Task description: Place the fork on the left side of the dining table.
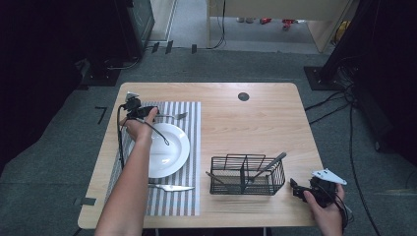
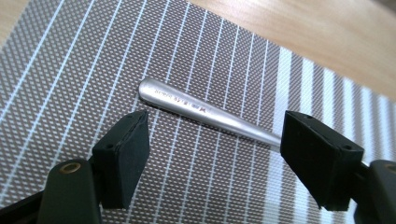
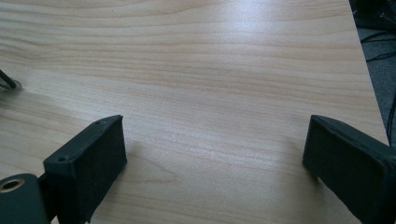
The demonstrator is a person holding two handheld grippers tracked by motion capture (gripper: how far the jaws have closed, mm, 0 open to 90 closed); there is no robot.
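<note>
Two grippers at a wooden table (image 1: 255, 118), seen from the high view: left gripper (image 1: 147, 112) at the far end of a striped placemat (image 1: 189, 147), just beside the handle of a fork (image 1: 173, 116) lying flat on the mat beyond a white plate (image 1: 172, 147); knife (image 1: 172, 187) on the mat at the near side of the plate; black wire basket (image 1: 247, 175) to the right with dark utensils leaning in it; right gripper (image 1: 300, 189) near the table's right near corner, just beside the basket and apart from it. From the left gripper view: fork handle (image 2: 205, 113) resting on the mat (image 2: 70, 70), running between the two black pads (image 2: 123, 154) with clear gaps on either side (nothing pinched); jaws spread wide, touching no metal. From the right gripper view: bare wood grain (image 3: 210, 70) ahead; jaws wide apart, pads (image 3: 93, 163) low over the tabletop with nothing between them; a dark basket foot (image 3: 8, 81) at the left edge.
</note>
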